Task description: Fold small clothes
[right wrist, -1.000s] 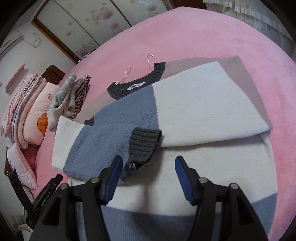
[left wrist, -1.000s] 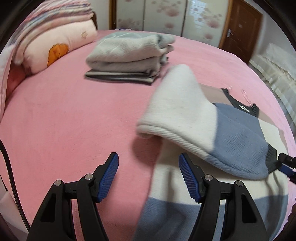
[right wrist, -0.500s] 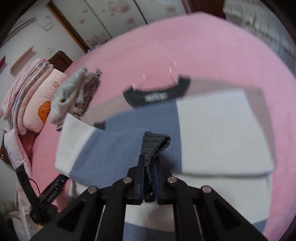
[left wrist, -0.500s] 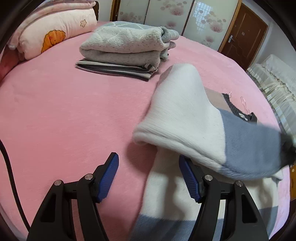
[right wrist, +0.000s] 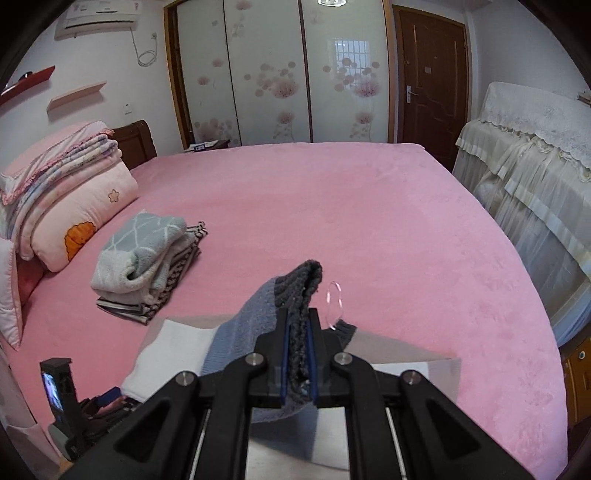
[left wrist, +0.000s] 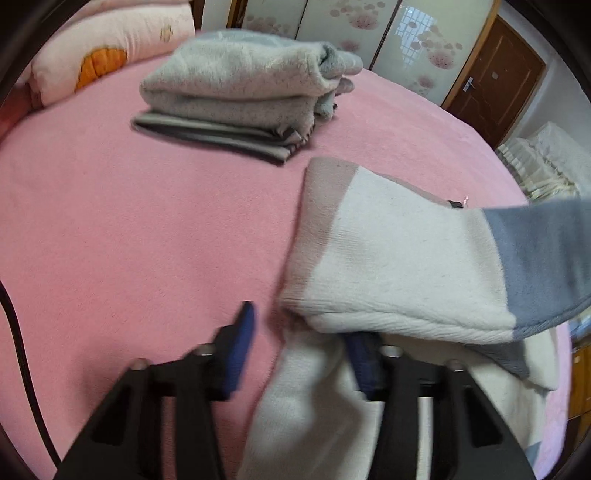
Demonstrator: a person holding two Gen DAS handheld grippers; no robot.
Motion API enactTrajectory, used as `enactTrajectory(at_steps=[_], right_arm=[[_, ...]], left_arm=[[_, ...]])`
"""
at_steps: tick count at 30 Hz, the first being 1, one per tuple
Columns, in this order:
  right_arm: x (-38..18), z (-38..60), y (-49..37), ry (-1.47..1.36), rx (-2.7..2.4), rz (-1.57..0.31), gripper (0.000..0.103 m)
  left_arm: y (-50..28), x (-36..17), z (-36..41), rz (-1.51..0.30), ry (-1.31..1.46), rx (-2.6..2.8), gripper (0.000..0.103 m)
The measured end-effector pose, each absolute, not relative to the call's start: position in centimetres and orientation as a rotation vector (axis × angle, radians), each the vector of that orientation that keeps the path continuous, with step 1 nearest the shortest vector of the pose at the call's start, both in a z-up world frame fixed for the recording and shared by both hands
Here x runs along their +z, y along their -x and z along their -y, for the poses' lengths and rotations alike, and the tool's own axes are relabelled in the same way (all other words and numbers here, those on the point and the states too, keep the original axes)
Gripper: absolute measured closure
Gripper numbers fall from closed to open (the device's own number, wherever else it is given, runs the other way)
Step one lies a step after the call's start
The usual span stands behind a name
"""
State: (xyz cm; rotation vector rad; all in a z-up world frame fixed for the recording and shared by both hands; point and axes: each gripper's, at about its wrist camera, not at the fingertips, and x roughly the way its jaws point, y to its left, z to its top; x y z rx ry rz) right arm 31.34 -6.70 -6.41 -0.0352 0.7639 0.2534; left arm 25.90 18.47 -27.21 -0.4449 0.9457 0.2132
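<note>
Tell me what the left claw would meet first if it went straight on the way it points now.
Probably the sweater: its folded edge already lies just ahead, between the left claw's two fingers, with the pink bed right under it. Depth is unclear in this blurred view.

Domestic bedroom; a wide bed (right wrist: 369,206) with a pink plush cover fills the area ahead of the tool; stacked quilts (right wrist: 62,192) lie at the headboard (right wrist: 135,142), far left; a sliding wardrobe (right wrist: 273,70) with floral panels stands beyond the bed; a brown door (right wrist: 430,85) sits right of it; an air conditioner (right wrist: 98,16) is mounted upper left.
</note>
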Motion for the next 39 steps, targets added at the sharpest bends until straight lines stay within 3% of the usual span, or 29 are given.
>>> enactTrajectory(at_steps=[2, 13, 20, 23, 26, 28, 30, 37, 38, 39], right_arm=[[-7.6, 7.3, -31.9, 0.053, 0.250, -0.790, 0.095], [-10.1, 12.8, -32.5, -0.073, 0.247, -0.905, 0.095], [-18.3, 14.4, -33.5, -0.040, 0.215, -1.076, 0.094], [-20.9, 14.8, -33.9, -0.016, 0.194, -1.141, 0.085], [-21.3, 17.6, -33.4, -0.194, 0.221, -1.170, 0.077], [-20.9, 19.3, -32.6, -0.272, 0.217, -1.160, 0.058], [-20.4, 20.7, -31.4, -0.326, 0.213, -1.135, 0.054], [-21.1, 19.9, -30.2, -0.315, 0.245, -1.144, 0.054], [-21.4, 19.7, -30.3, -0.304, 0.246, -1.144, 0.055], [-21.5, 19.3, -30.4, -0.284, 0.249, -1.143, 0.063]], left_arm=[[-26.0, -27.3, -18.5, -0.947, 0.473, 0.205, 0.078], [-25.2, -27.7, -19.9, -0.908, 0.612, 0.190, 0.080], [-25.5, -28.0, -18.9, -0.933, 0.536, 0.193, 0.080], [-25.4, -27.9, -18.8, -0.939, 0.519, 0.185, 0.080], [-25.4, -27.7, -18.8, -0.942, 0.515, 0.175, 0.080], [-25.4, -27.8, -18.8, -0.941, 0.518, 0.172, 0.080], [-25.3, -27.8, -18.8, -0.939, 0.521, 0.173, 0.080], [-25.2, -28.0, -18.5, -0.938, 0.509, 0.175, 0.080], [-25.2, -28.0, -18.6, -0.939, 0.508, 0.175, 0.080], [-25.2, -28.0, -18.6, -0.940, 0.506, 0.174, 0.080]])
